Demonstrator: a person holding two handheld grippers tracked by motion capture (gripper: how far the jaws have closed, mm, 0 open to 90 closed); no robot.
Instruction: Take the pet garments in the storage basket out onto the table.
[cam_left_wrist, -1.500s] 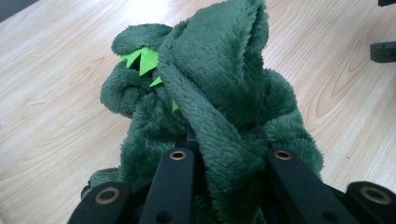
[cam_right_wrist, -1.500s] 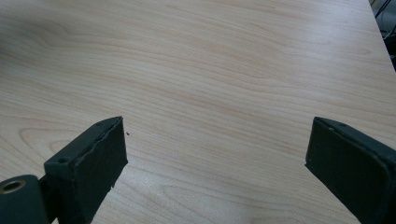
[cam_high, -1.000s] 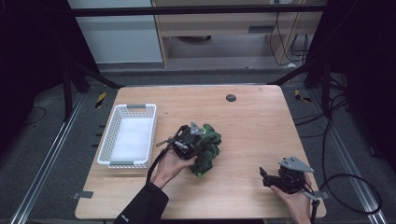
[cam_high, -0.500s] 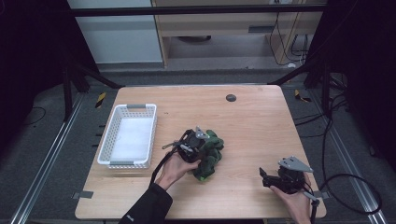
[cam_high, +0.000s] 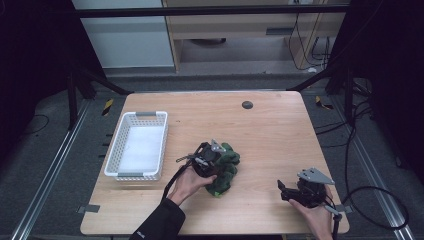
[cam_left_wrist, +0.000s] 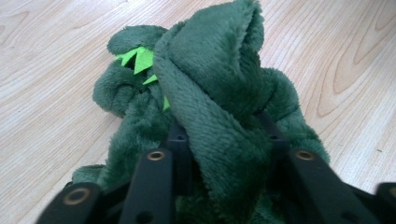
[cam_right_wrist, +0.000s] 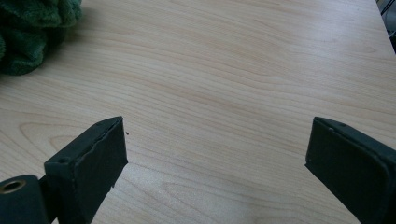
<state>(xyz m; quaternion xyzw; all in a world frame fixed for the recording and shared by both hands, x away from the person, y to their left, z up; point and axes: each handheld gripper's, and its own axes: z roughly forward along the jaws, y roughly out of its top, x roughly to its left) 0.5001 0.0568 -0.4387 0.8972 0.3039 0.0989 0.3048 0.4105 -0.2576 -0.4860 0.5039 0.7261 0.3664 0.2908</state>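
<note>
A soft green toy (cam_high: 226, 166) lies on the wooden surface (cam_high: 270, 130), close to the middle and a bit toward the person's side. It is dark green and fuzzy, with small bright green points (cam_left_wrist: 139, 59) sticking out of it.

The left gripper (cam_high: 209, 159) sits right on the toy, with the person's left hand (cam_high: 189, 181) behind it. In the left gripper view, a thick fold of the green plush stands up between the two black fingers (cam_left_wrist: 159, 182). The fingers have just been opening a little. They are only a narrow way apart, and the fold fills the space between them. I cannot tell if they press on it.

The right gripper (cam_high: 283, 190) is near the right front corner of the surface, well away from the toy. Its fingers (cam_right_wrist: 91, 161) are spread wide, and there is just bare wood between them. In the right gripper view, a bit of the toy shows in the top left corner.

A white basket (cam_high: 120, 150) stands on the left side of the surface, apart from the toy. A small dark round spot (cam_high: 247, 104) sits near the far edge.
</note>
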